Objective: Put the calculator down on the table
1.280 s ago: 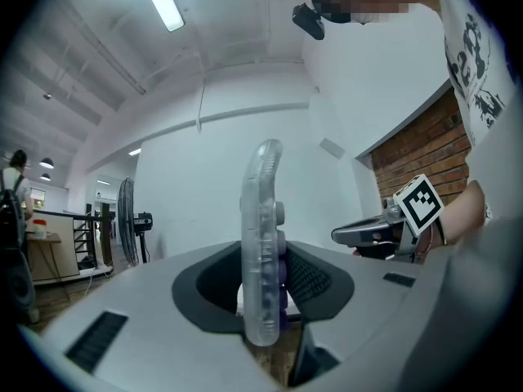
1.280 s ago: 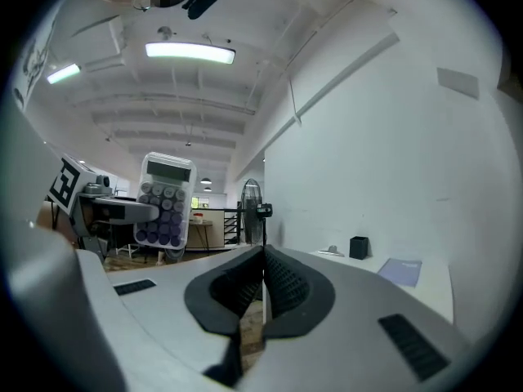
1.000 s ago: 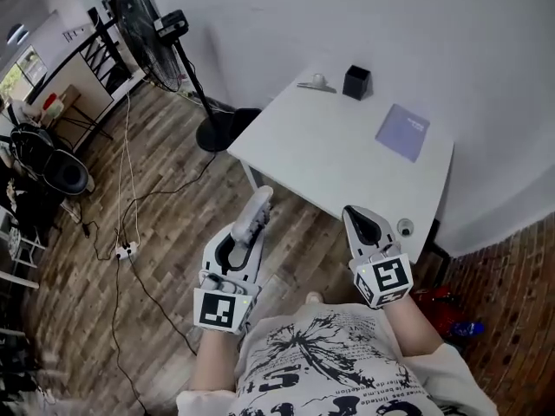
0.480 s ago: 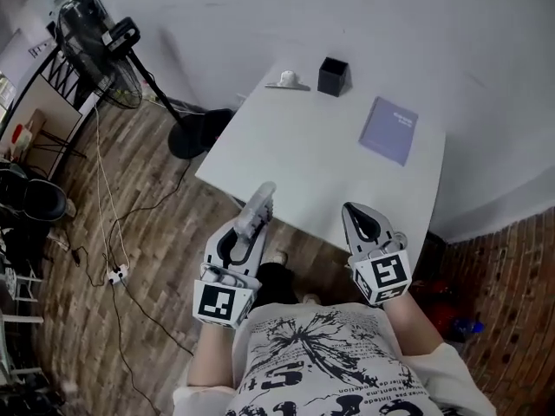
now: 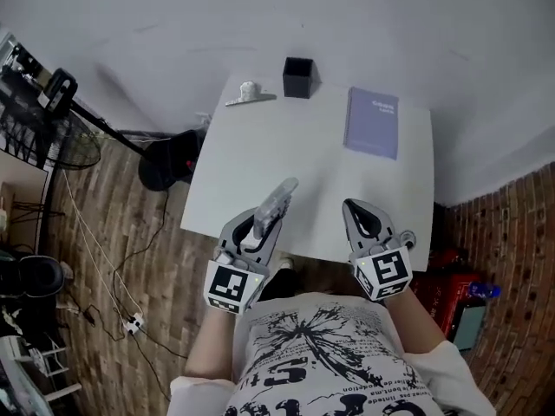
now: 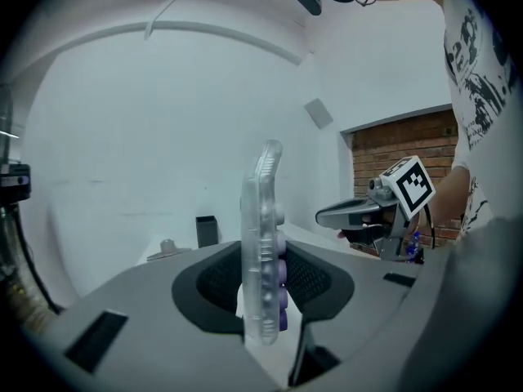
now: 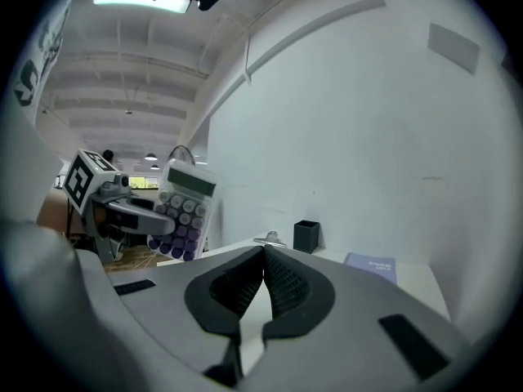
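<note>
The white counter [image 5: 260, 159] lies just ahead of and below both tongs, with bare room near its front edge. The left tongs [image 5: 251, 235] squeeze the calculator [image 5: 279, 199] by its lower end, so it stands on its thin side, its long way pointing ahead and up over that front edge, in the air. The right tongs [image 5: 356, 215] are pinched shut on nothing just beside it, so the left hand looks like the one to lower it flat.
</note>
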The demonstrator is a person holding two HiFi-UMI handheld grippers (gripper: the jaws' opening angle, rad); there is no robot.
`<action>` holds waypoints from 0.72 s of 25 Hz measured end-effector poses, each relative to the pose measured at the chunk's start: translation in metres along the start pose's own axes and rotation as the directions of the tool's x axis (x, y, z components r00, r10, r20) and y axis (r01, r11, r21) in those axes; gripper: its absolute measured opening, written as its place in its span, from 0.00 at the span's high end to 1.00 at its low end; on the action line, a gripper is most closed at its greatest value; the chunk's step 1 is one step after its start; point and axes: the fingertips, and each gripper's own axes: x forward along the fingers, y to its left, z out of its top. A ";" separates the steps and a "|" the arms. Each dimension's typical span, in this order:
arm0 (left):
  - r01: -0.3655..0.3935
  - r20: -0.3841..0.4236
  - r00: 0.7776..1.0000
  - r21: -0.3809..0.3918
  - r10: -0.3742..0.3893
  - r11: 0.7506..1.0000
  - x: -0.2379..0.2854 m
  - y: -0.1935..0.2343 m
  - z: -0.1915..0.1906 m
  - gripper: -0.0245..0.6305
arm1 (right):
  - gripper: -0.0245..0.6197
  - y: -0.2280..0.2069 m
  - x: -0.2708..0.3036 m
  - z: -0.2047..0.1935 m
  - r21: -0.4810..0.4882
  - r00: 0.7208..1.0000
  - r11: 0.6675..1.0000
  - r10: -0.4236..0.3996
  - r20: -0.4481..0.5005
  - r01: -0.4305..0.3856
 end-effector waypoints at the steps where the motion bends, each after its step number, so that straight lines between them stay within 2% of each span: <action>1: 0.025 -0.011 1.000 0.001 -0.025 1.000 0.010 0.006 -0.005 0.75 | 0.94 -0.003 0.007 -0.001 0.006 1.000 1.000 -0.019 -0.002 0.019; 5: 0.145 -0.067 0.987 -0.051 -0.148 0.988 0.046 0.019 -0.030 0.74 | 0.94 -0.014 0.021 -0.015 0.048 0.993 0.992 -0.116 -0.034 0.117; 10: 0.252 -0.137 0.953 -0.128 -0.269 0.959 0.094 0.026 -0.072 0.74 | 0.94 -0.036 0.038 -0.036 0.091 0.973 0.971 -0.216 -0.077 0.223; 13: 0.304 -0.179 0.922 -0.211 -0.342 0.929 0.114 0.024 -0.099 0.74 | 0.94 -0.041 0.042 -0.051 0.122 0.958 0.954 -0.260 -0.117 0.274; 18: 0.333 -0.224 0.870 -0.392 -0.440 0.858 0.137 0.017 -0.139 0.74 | 0.94 -0.044 0.049 -0.068 0.156 0.947 0.939 -0.285 -0.152 0.307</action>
